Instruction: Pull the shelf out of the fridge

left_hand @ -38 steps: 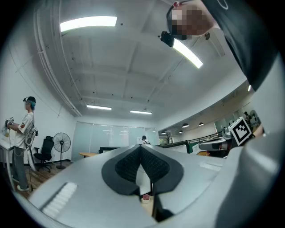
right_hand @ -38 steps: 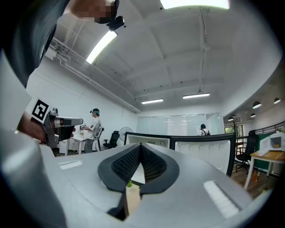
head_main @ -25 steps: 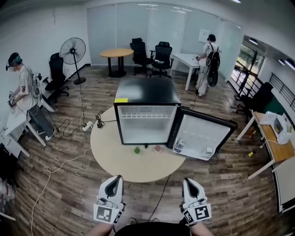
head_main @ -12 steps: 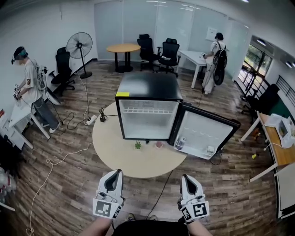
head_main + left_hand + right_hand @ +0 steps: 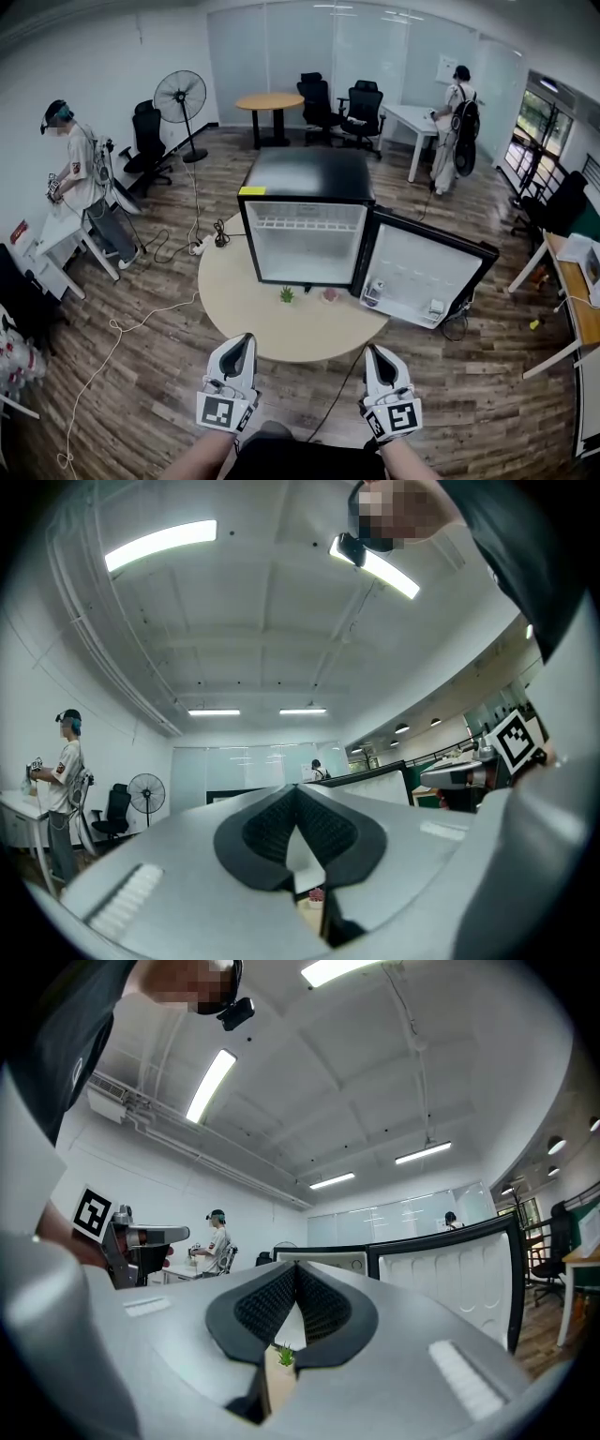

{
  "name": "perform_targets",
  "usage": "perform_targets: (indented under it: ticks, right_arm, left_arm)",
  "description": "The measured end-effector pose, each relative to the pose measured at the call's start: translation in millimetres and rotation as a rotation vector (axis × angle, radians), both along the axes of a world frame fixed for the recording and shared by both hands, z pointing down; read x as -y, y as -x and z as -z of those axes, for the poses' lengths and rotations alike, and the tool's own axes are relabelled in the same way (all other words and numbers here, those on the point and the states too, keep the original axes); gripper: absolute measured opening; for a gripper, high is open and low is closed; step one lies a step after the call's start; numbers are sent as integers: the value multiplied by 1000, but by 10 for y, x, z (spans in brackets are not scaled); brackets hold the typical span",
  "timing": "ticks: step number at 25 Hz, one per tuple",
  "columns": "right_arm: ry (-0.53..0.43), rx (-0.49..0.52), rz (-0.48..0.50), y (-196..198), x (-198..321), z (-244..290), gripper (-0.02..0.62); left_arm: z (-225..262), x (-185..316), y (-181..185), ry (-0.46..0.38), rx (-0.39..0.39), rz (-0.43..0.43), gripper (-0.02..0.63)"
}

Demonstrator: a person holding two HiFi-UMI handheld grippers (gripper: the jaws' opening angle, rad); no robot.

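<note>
Both tongs sit low and near in the head view, level with each other, well short of the fridge. The left gripper has its jaws pressed together, tips meeting, nothing between them; the left gripper view confirms this. The right gripper is the same, with jaws closed tip to tip and empty, as its own view shows. The black mini fridge stands on the far half of a round light-wood table, its door swung open to the right. The white wire shelf is seated inside, high in the white compartment, fully in, and neither gripper touches it. 2 small items lie on the table just in front of the fridge opening: a green plant and a pink object. The lower door rack holds a small bottle-like item and a white object, too small to name. A pedestal fan stands far left, with 1 person at a desk beyond it on the left. Another person stands far right.
</note>
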State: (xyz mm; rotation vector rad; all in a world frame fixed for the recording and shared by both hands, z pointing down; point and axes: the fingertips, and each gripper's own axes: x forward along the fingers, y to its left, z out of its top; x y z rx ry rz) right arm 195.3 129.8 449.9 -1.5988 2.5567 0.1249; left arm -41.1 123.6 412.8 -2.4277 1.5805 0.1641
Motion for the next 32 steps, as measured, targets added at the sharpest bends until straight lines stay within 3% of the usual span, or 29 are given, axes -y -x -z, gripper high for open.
perform_targets:
  ticks: [6,20,32]
  right_arm:
    - [-6,10,15,11,299,9,8]
    - [24,-54,-22,406,1473,-46,8]
    - [60,-92,-102,543,2511,-40,9]
  left_arm:
    - [5,289,-53,-6,12,7,0]
    - [-39,1660,256,10,-18,-32,0]
    - [-145,2833,232,21,-21,-134,0]
